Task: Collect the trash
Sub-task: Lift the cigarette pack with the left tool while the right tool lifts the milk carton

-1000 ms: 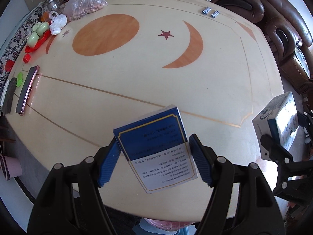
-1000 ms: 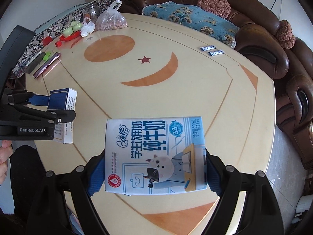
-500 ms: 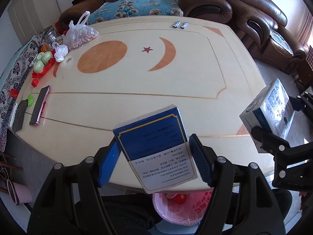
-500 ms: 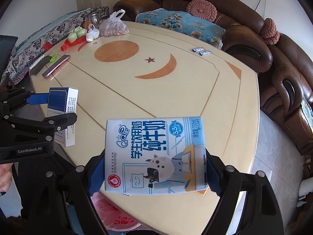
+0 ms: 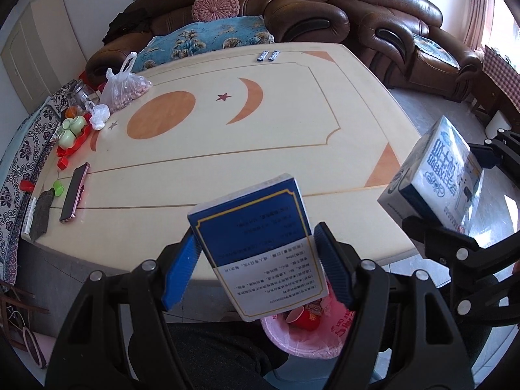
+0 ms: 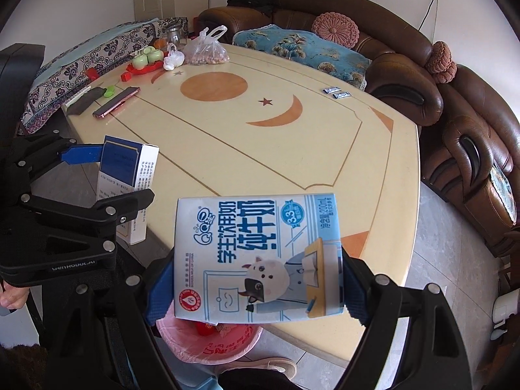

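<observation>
My left gripper [image 5: 256, 266] is shut on a blue and white box [image 5: 260, 243], held in the air over the table's near edge; the box also shows in the right wrist view [image 6: 130, 175]. My right gripper [image 6: 256, 279] is shut on a light blue milk carton [image 6: 256, 253], which also shows in the left wrist view [image 5: 435, 175]. A pink-lined trash bin [image 5: 308, 334] with a red cup in it stands on the floor below both grippers, also in the right wrist view [image 6: 211, 341].
The cream table [image 5: 260, 130] holds a phone [image 5: 74, 191], a dark case [image 5: 40, 214], a bag of nuts [image 5: 123, 87], green cups on a red tray [image 5: 71, 130] and two small wrappers [image 5: 268, 55]. Brown sofas [image 5: 357, 16] stand behind it.
Both grippers have pulled back from the table and risen with their loads. The trash bin has come into view beneath them.
</observation>
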Available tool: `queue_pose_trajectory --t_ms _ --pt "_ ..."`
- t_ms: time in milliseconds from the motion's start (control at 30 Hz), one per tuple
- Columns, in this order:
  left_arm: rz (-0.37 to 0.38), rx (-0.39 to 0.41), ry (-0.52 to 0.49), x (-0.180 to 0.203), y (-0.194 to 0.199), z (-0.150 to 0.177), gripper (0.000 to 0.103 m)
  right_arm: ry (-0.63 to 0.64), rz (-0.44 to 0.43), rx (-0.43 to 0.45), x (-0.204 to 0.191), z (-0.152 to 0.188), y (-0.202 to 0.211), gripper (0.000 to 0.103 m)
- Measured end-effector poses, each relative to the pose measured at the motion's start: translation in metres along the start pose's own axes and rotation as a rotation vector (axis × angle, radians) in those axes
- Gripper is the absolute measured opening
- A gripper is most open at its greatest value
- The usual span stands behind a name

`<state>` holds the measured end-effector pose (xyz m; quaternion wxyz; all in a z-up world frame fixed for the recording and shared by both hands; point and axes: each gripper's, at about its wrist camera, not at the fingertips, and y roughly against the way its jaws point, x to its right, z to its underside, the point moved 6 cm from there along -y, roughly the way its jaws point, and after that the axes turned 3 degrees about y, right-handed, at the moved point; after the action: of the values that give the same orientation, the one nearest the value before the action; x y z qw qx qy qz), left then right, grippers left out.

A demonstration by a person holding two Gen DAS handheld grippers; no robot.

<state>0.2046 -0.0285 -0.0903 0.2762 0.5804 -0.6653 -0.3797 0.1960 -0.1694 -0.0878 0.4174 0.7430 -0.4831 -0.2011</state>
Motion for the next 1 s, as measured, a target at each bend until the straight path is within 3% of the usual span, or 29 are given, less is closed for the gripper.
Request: queue_pose_trajectory --t_ms 333,1000 --pt "0.034 0.005 -0.031 0.006 0.012 0.039 0.069 -0.003 -0.009 0.003 -0.029 0.035 0.021 0.081" --pt "0.142 -0.163 0.004 0.012 -0.047 0.128 0.069 -0.071 -0.037 -0.066 -0.062 0.110 -0.007 0.081"
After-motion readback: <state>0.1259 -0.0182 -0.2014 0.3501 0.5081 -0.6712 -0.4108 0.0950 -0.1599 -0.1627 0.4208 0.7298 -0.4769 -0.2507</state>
